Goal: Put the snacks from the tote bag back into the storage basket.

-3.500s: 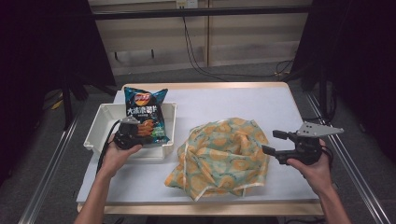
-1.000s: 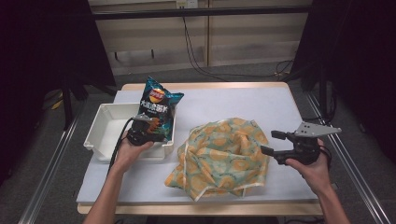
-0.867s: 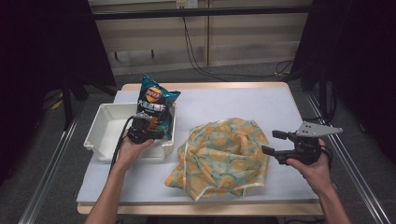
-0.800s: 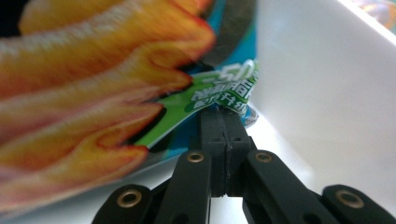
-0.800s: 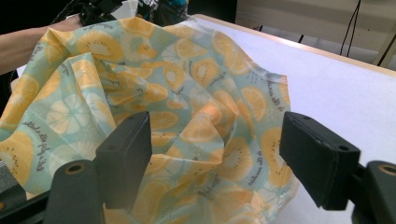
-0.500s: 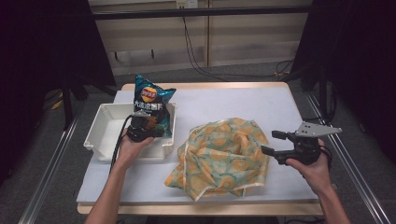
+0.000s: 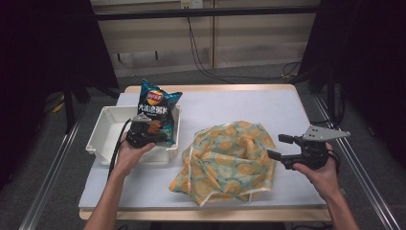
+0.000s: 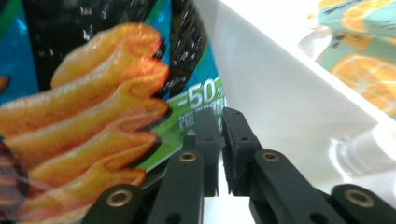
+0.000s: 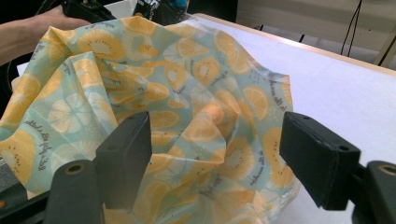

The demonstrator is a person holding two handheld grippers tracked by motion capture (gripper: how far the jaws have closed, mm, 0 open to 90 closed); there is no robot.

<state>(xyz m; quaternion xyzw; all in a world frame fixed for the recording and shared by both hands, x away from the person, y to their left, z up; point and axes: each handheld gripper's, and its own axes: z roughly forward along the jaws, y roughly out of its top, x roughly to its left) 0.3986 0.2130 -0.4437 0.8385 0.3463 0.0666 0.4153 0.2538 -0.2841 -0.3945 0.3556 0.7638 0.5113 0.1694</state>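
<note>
I see the chip bag (image 7: 157, 106) standing upright inside the white bin (image 7: 106, 129), at the bin's end nearest the cloth, its top rising above the bin's rim. My left gripper (image 7: 143, 135) sits at the bin's near wall with its jaws drawn together on the bag's lower edge; from the left gripper view the two black jaws are almost touching, with a thin edge of the chip bag (image 8: 93, 107) pinched between them and the white bin wall (image 8: 275, 93) sloping away just beside them. The left hand (image 7: 129, 151) wraps the gripper body, resting over the bin's near rim. Beside the bin, on the side away from my left arm, lies the crumpled cloth (image 7: 227, 160), pale green with orange slices printed on it, heaped loosely on the white table surface (image 7: 249, 103). Farther from the bin, past the cloth, my right gripper (image 7: 278, 146) hovers just beside the cloth's edge, held by the right hand (image 7: 321, 170). In the right gripper view its jaws stand wide apart, holding nothing, with the cloth (image 9: 187, 107) bunched between and beyond them.
</note>
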